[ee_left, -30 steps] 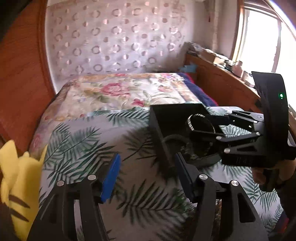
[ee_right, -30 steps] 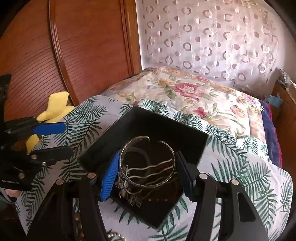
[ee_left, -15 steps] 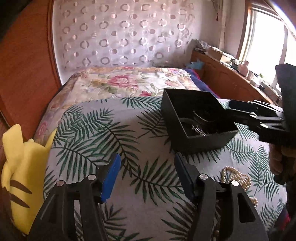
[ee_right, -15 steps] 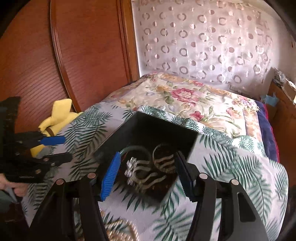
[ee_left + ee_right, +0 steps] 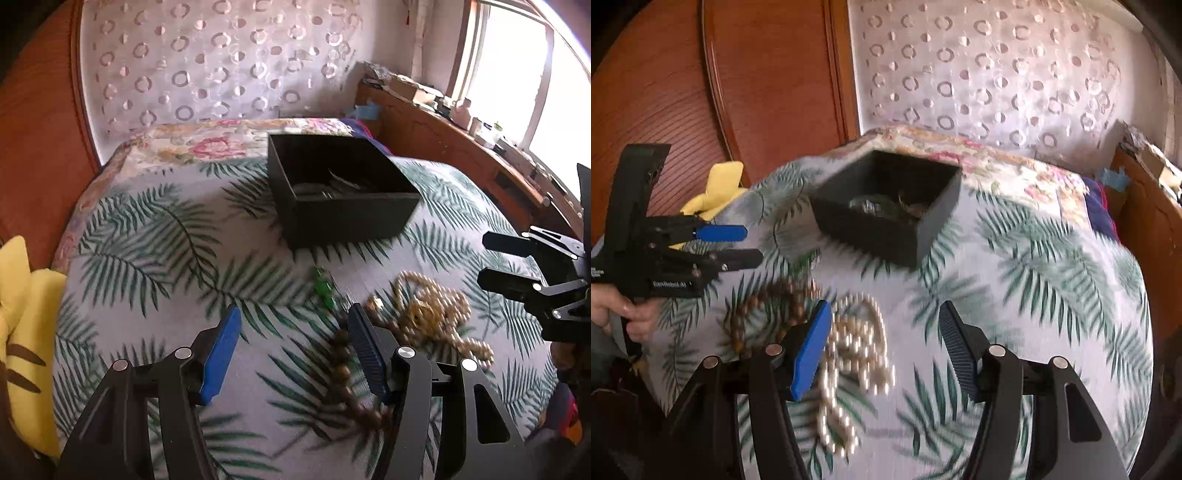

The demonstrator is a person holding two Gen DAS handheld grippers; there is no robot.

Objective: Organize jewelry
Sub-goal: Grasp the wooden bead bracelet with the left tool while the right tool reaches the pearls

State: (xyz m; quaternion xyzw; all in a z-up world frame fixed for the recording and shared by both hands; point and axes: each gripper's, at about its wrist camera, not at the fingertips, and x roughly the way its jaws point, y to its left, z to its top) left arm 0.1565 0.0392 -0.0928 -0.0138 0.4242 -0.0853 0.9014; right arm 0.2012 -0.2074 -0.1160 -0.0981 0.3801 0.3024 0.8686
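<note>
A black open box (image 5: 340, 195) with bangles inside sits on the palm-leaf bedspread (image 5: 155, 236); it also shows in the right wrist view (image 5: 886, 206). A pearl necklace (image 5: 857, 354) and a brown bead strand (image 5: 768, 302) lie in front of it, with a small green piece (image 5: 323, 288) nearby. In the left wrist view the pearls (image 5: 432, 314) and brown beads (image 5: 351, 373) lie by my right finger. My left gripper (image 5: 291, 350) is open and empty above the bedspread. My right gripper (image 5: 882, 350) is open and empty above the pearls.
A yellow plush toy (image 5: 22, 325) lies at the bed's left edge by the wooden headboard (image 5: 738, 92). A wooden ledge (image 5: 461, 147) with small items runs under the window on the right. A floral quilt (image 5: 221, 140) covers the far bed.
Both grippers pulled back from the box. The right gripper let go of the bangles, which now lie in the box. The pearls and beads have come into view.
</note>
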